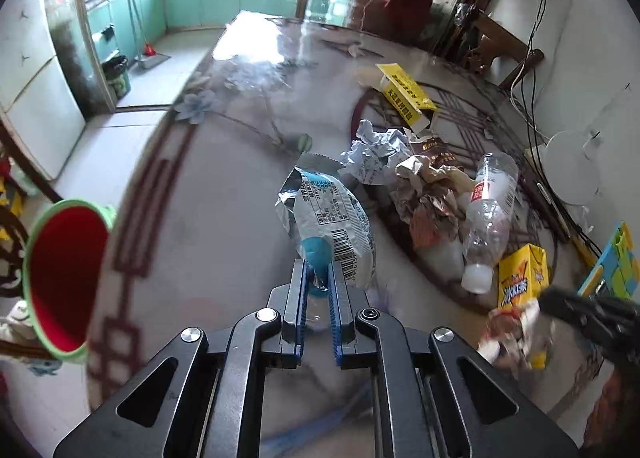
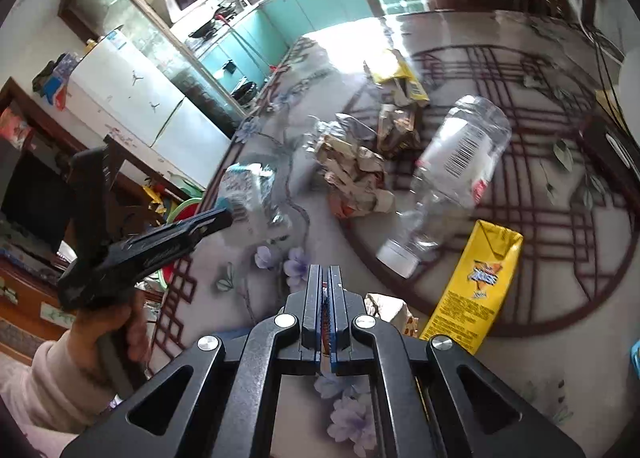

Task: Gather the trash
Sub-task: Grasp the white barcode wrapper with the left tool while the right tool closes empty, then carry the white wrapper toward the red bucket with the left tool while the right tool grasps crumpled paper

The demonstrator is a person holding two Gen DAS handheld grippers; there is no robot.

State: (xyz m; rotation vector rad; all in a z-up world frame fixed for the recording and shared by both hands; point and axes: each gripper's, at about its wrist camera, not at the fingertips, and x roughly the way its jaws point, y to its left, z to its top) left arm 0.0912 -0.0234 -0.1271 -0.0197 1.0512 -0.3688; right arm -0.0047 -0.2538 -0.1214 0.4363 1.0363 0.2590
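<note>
My left gripper is shut on the bottom edge of a silver and blue snack wrapper and holds it upright above the table; the right wrist view shows it too. My right gripper is shut on a crumpled wrapper that sticks out under its fingers; the left wrist view shows it blurred. A pile of crumpled paper, a clear plastic bottle and a yellow drink carton lie on the table.
A red bin with a green rim stands off the table's left edge. A yellow open box lies farther back. The patterned table runs toward a kitchen doorway. Cables and a white round base are at the right.
</note>
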